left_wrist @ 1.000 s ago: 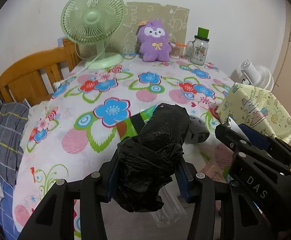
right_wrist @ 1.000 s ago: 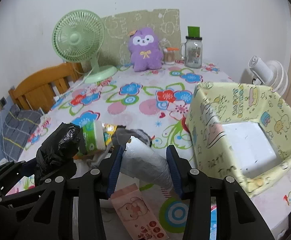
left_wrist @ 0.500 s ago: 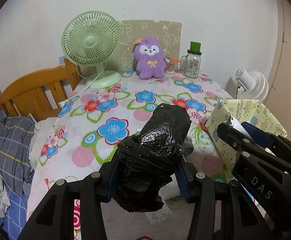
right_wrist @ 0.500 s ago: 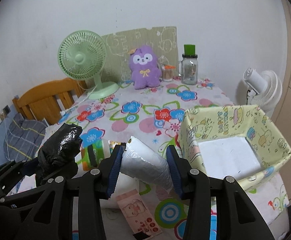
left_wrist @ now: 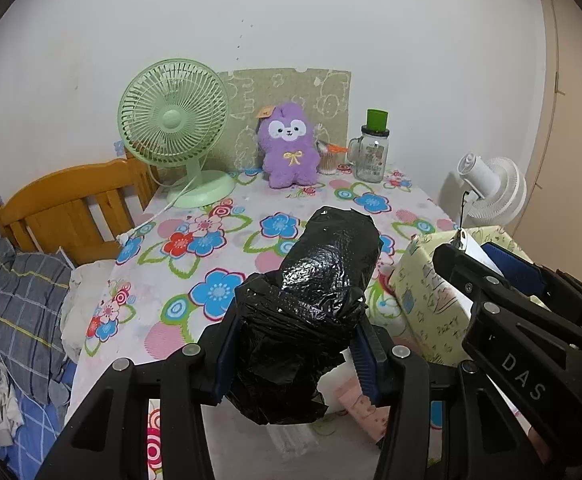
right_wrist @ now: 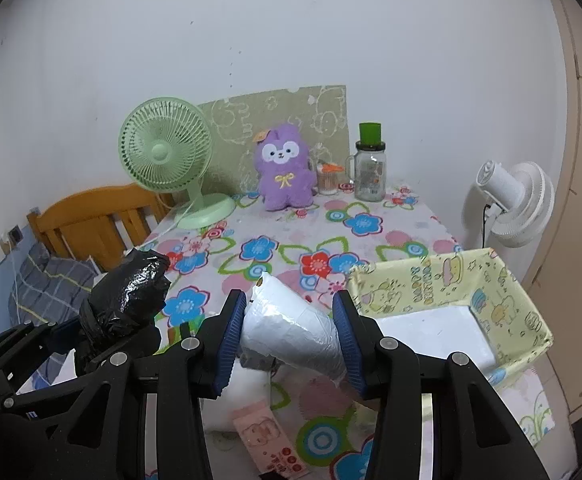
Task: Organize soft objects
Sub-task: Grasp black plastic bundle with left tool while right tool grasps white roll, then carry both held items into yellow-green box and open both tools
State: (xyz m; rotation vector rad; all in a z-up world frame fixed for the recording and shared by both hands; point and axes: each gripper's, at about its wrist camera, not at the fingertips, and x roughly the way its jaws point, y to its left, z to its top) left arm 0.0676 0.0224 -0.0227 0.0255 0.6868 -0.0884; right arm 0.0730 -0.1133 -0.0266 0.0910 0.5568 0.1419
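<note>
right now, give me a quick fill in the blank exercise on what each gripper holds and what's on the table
1. The left gripper is shut on a roll of ____ plastic bags.
2. The right gripper is shut on a roll of ____ plastic bags.
3. The yellow fabric storage box beside the right gripper has its top ____.
4. At the table's far edge, the purple plush toy sits between the glass jar and the green ____.

Missing words: black; white; open; fan
</note>
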